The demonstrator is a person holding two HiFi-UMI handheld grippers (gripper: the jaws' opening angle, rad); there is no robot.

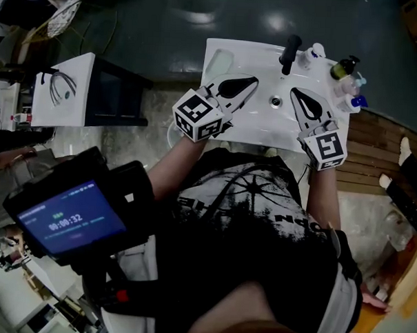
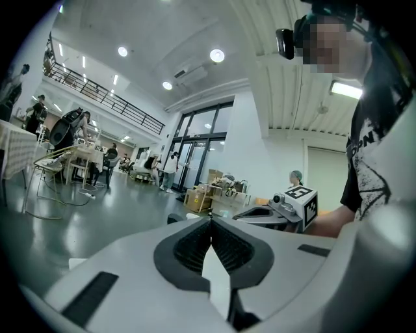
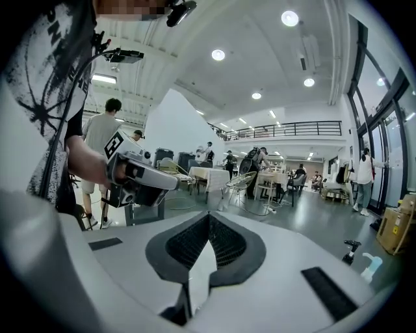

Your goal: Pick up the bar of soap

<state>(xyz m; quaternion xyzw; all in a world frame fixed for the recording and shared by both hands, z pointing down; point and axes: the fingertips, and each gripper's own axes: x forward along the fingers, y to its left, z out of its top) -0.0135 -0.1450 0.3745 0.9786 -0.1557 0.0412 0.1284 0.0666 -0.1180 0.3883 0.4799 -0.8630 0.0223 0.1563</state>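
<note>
Left gripper (image 1: 256, 80) and right gripper (image 1: 292, 91) hung over the sink (image 1: 258, 130), either side of the drain (image 1: 275, 100). Both had fingers pressed together with nothing between them. Soap (image 1: 219, 61) lay on the sink's far-left corner, near the left gripper and clear of it.

Pale bar of soap (image 1: 220, 61) on the washbasin's far-left corner.
It is a whitish, faintly green rounded rectangle lying flat on the ledge of the white washbasin (image 1: 262, 130). In the head view its long side runs away from the person. It sits well to the left of the black faucet (image 1: 291, 54). Its surface detail is too small to make out.
</note>
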